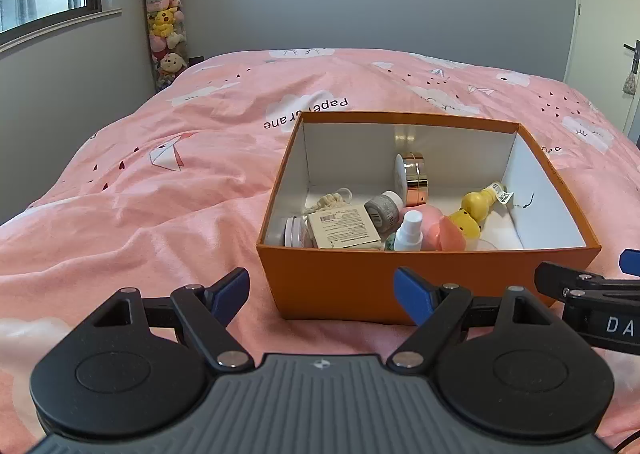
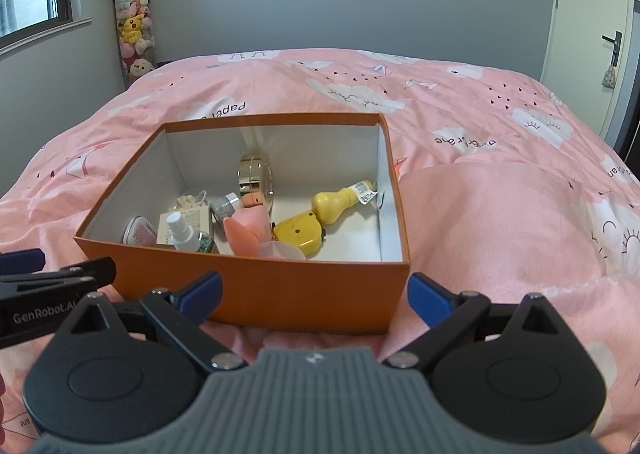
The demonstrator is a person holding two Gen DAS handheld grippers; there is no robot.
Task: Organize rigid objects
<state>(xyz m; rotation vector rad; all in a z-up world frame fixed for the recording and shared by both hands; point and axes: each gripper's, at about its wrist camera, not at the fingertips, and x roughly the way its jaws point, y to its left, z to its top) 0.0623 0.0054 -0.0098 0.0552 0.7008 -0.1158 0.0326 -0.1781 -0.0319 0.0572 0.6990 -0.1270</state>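
The little things, like the yellow bottle [image 2: 335, 203], lay in the orange box [image 1: 400, 278] on the bed [image 1: 160, 194]. Both grippers, left gripper [image 1: 322, 290] and right gripper [image 2: 316, 294], were spread wide, holding nothing. The job looked nearly done.

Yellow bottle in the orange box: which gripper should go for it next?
Right, probably. The yellow bottle lies in the box's right half, and the right gripper faces that side, open and empty. The left gripper, also open, sits nearer the left corner.
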